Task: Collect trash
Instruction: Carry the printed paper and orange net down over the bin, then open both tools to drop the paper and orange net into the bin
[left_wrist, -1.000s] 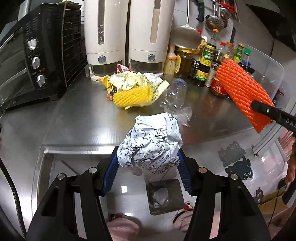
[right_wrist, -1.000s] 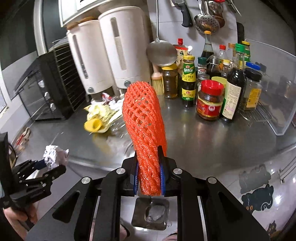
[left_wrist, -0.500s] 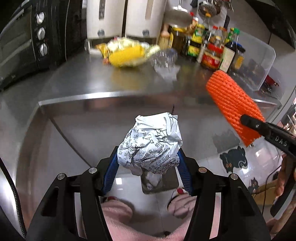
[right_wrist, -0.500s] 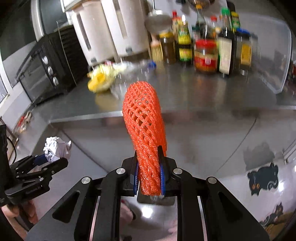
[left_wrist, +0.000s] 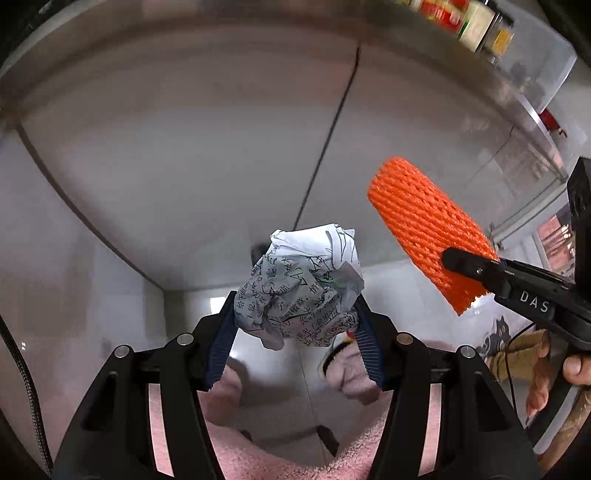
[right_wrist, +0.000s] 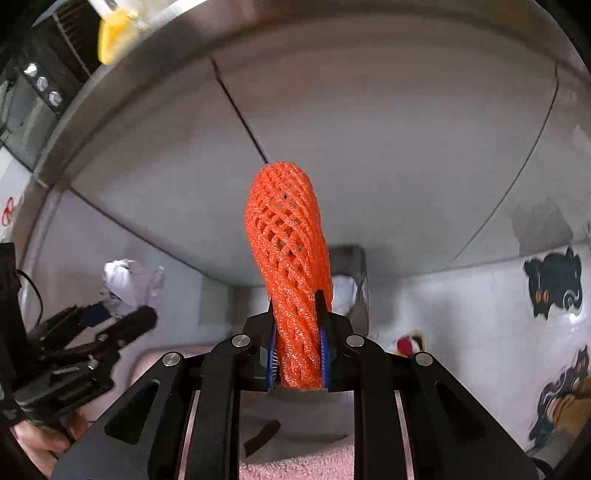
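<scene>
My left gripper (left_wrist: 295, 317) is shut on a crumpled ball of printed paper (left_wrist: 299, 284) and holds it in the air in front of the steel cabinet, below the counter edge. My right gripper (right_wrist: 297, 332) is shut on an orange foam net sleeve (right_wrist: 288, 258) that sticks up between its pads. In the left wrist view the sleeve (left_wrist: 424, 225) and right gripper (left_wrist: 480, 273) are at the right. In the right wrist view the left gripper (right_wrist: 122, 321) with the paper (right_wrist: 129, 280) is at the lower left. A small grey bin (right_wrist: 349, 284) stands on the floor behind the sleeve.
The steel cabinet front (left_wrist: 221, 129) fills both views, with the counter edge (left_wrist: 509, 92) above. Sauce jars (left_wrist: 476, 18) stand on the counter at top right. A yellow wrapper (right_wrist: 114, 37) and black oven (right_wrist: 44, 81) show at top left. Cat stickers (right_wrist: 554, 280) are on the wall.
Both grippers have dropped from counter height to below the counter edge, tilting down toward the floor. Each still holds its item.
</scene>
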